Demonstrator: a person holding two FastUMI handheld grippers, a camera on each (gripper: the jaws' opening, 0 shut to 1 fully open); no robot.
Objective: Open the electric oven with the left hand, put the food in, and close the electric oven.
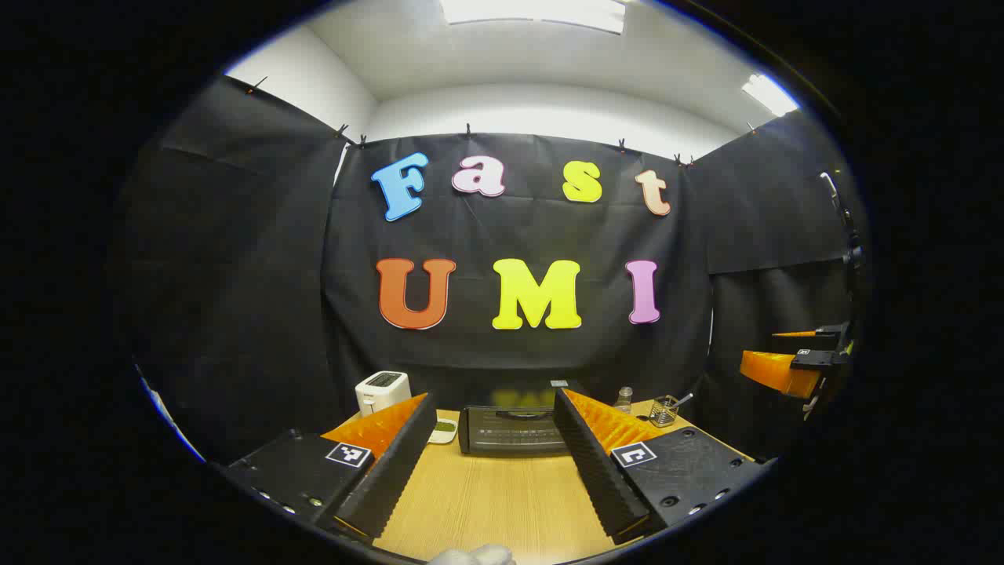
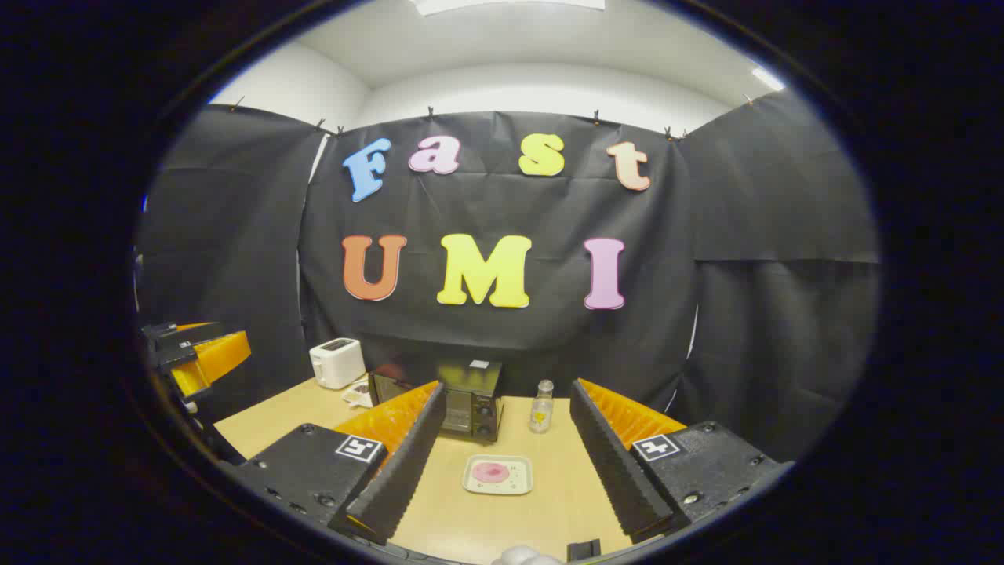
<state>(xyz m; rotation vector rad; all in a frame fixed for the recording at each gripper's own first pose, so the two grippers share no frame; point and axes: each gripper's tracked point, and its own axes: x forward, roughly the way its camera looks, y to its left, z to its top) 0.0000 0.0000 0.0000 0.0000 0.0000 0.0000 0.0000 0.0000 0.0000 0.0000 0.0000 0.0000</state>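
A black electric oven [image 1: 511,431] stands at the back of the wooden table [image 1: 486,502], its door looking closed. In the left gripper view it lies straight ahead between the fingers of my left gripper [image 1: 494,402], which is open, empty and well short of it. In the right gripper view the oven [image 2: 469,405] is ahead and to the left. A pale square plate with pink food [image 2: 497,474] lies on the table between the fingers of my right gripper [image 2: 508,390], which is open, empty and above it.
A white toaster [image 1: 382,391] stands left of the oven, with a small white object [image 1: 443,430] beside it. A small clear bottle [image 2: 540,406] and a wire holder [image 1: 665,410] stand to the right. The other gripper [image 1: 792,369] hovers at the far right.
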